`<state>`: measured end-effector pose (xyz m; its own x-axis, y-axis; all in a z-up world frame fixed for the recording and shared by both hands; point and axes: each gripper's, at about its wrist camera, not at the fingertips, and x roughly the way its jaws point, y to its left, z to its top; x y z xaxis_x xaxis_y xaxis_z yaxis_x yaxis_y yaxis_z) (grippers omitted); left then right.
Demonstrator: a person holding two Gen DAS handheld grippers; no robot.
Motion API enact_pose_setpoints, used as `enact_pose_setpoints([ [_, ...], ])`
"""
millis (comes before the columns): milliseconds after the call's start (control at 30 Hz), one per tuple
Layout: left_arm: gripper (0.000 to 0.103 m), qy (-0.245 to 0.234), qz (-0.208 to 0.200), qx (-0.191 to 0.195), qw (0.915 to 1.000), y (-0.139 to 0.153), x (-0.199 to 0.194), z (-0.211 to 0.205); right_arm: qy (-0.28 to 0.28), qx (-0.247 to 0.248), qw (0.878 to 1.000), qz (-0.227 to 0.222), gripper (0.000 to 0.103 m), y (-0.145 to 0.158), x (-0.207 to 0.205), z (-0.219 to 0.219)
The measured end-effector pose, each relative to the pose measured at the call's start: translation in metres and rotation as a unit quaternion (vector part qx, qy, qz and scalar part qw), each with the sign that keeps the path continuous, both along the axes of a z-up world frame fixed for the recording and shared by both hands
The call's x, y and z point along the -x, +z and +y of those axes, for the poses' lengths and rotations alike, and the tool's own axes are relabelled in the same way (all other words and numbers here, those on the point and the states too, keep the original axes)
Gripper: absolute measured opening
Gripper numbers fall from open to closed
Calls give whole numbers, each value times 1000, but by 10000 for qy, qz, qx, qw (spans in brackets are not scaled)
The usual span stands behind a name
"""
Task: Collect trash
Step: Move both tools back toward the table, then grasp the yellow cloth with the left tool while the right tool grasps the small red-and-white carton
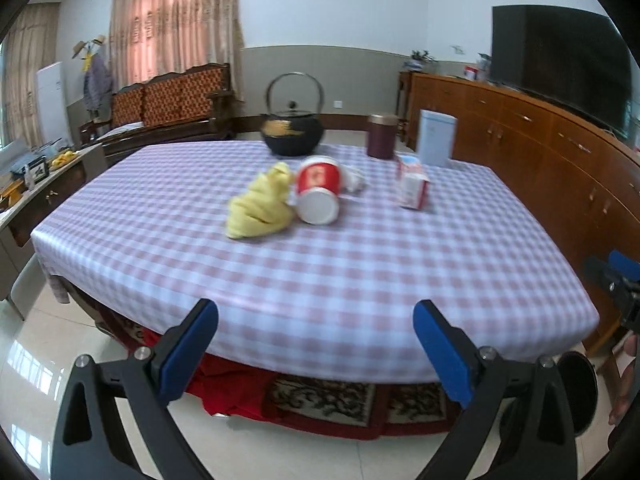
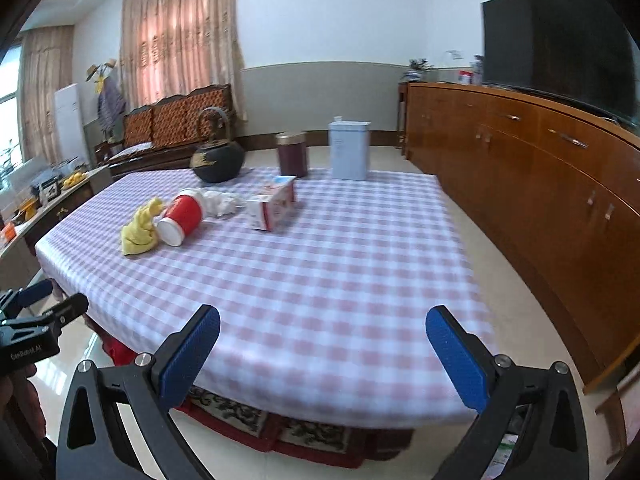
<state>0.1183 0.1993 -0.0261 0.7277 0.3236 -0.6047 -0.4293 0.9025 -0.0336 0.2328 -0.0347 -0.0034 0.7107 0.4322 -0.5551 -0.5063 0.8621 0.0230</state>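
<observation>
On the checked tablecloth (image 1: pixel 320 264) lie a crumpled yellow cloth (image 1: pixel 260 204) (image 2: pixel 140 228), a red and white paper cup (image 1: pixel 319 190) (image 2: pixel 180 216) on its side, a crumpled white tissue (image 1: pixel 354 178) (image 2: pixel 220 202) behind the cup, and a small red and white carton (image 1: pixel 412 184) (image 2: pixel 274 202). My left gripper (image 1: pixel 316 354) is open over the table's near edge, well short of them. My right gripper (image 2: pixel 322 354) is open too, over the near right part of the table. Both hold nothing.
At the far edge stand a black iron teapot (image 1: pixel 292 132), a dark red canister (image 1: pixel 382 136) and a pale blue box (image 1: pixel 436 138). A wooden sideboard (image 2: pixel 540 184) with a TV runs along the right. A round black bin (image 1: pixel 576 392) sits on the floor at right.
</observation>
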Motion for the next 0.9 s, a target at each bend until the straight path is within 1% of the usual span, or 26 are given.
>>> enact_pose_setpoints([
  [167,98,137,-3,-68,9999,-2,-13,30,239,110,9996,27,103,-5,-22,44],
  [333,97,242,8,-94,9997,-6,-32,58,365,162,9992,74,103,-9,-47,76],
  [533,95,268,74,-85,9996,-17,-66,87,489,281,9981,233,103,-18,-91,123],
  [700,94,255,192,-38,9995,-31,-95,107,482,409,9972,393,102,-30,-127,157],
  [833,93,248,250,12,9994,-39,-111,116,412,500,9966,509,98,-41,-151,175],
  [900,91,245,292,53,9993,-42,-119,120,319,563,9963,560,97,-46,-162,182],
])
